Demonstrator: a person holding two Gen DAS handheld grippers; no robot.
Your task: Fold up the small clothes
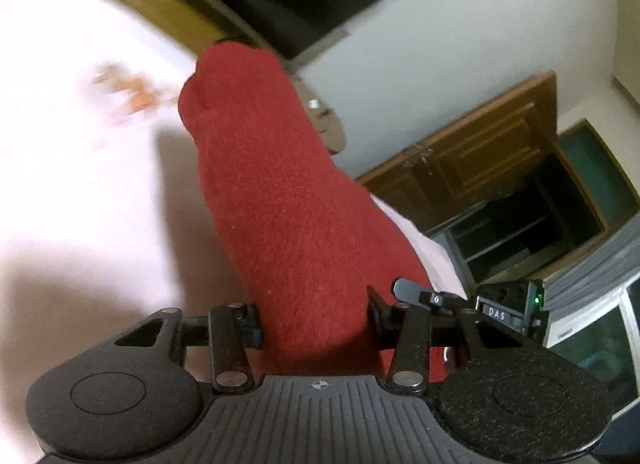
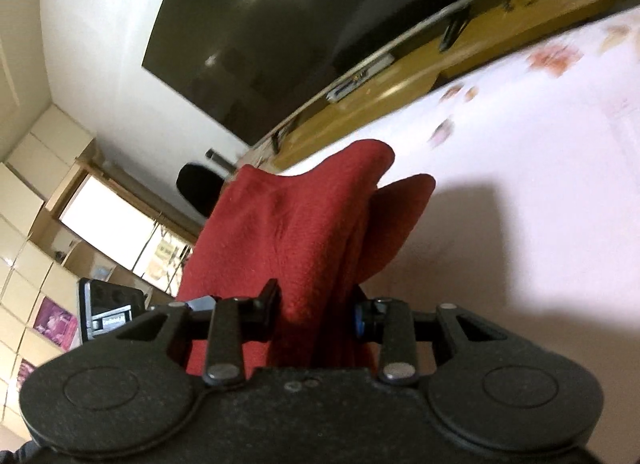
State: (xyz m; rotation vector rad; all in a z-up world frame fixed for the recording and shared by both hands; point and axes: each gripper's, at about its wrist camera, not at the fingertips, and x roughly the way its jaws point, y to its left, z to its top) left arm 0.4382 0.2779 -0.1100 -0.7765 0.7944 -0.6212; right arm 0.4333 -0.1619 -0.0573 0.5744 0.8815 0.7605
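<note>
A red fleece garment [image 1: 280,200] fills the middle of the left wrist view and drapes forward over the fingers, hiding them. My left gripper [image 1: 314,328] is shut on the garment, which is bunched between its jaws. In the right wrist view the same red garment [image 2: 288,232] hangs folded over the fingers, with a flap sticking out to the right. My right gripper [image 2: 316,308] is shut on it too. The cloth is held up above a pale pink sheet [image 1: 80,184]. Each view shows part of the other gripper's black body [image 1: 508,312] at its edge.
The pale pink sheet [image 2: 540,144] has faint floral prints and carries the garment's shadow. Beyond it stand a low wooden bench [image 2: 380,84], a large dark screen [image 2: 280,36] on the white wall, and a wooden cabinet [image 1: 480,156]. Both views are motion-blurred.
</note>
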